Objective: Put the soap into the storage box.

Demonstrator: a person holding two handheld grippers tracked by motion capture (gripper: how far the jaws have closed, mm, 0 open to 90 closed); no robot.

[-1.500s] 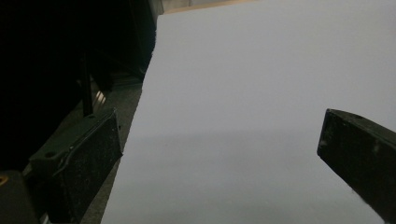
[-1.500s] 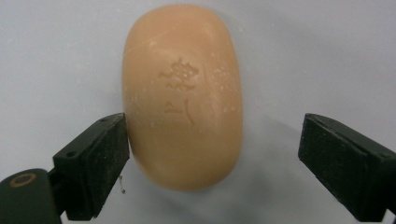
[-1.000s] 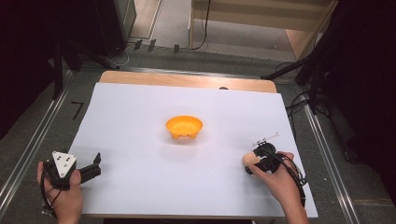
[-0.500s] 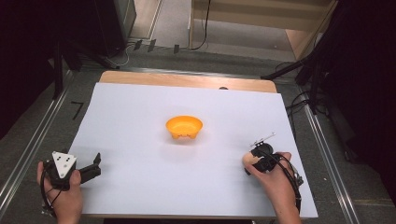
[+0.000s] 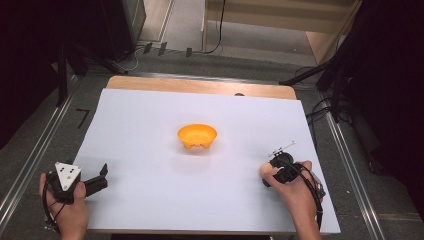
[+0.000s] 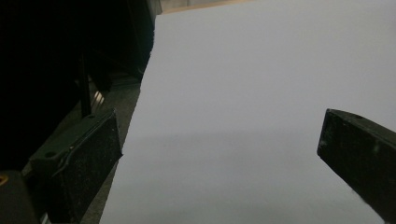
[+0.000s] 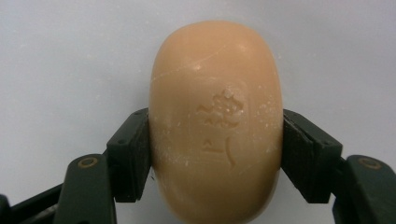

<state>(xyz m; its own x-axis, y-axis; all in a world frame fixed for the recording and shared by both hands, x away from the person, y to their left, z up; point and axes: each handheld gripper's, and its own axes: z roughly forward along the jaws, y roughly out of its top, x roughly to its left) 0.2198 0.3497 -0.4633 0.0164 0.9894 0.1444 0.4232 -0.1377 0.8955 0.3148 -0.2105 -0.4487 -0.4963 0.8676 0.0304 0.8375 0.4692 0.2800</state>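
Note:
An orange bowl [image 5: 197, 136] stands in the middle of the white sheet [image 5: 150, 125]. My right gripper [image 5: 269, 174] is at the front right of the sheet, shut on a tan oval bar of soap [image 5: 268, 170]. In the right gripper view the soap [image 7: 216, 121] is pinched across its width between the two black pads [image 7: 130, 154], just above the sheet. My left gripper [image 5: 102, 177] rests at the front left corner, open, with nothing between its fingers [image 6: 86, 158], which straddle the sheet's left edge.
The wooden table edge [image 5: 200, 86] shows beyond the sheet. Metal rails [image 5: 35, 155] run along both sides, and cables and dark stands [image 5: 325, 75] crowd the floor at the back right.
My right gripper with the soap has drifted slightly left and toward the front edge. The left gripper and the bowl have stayed put.

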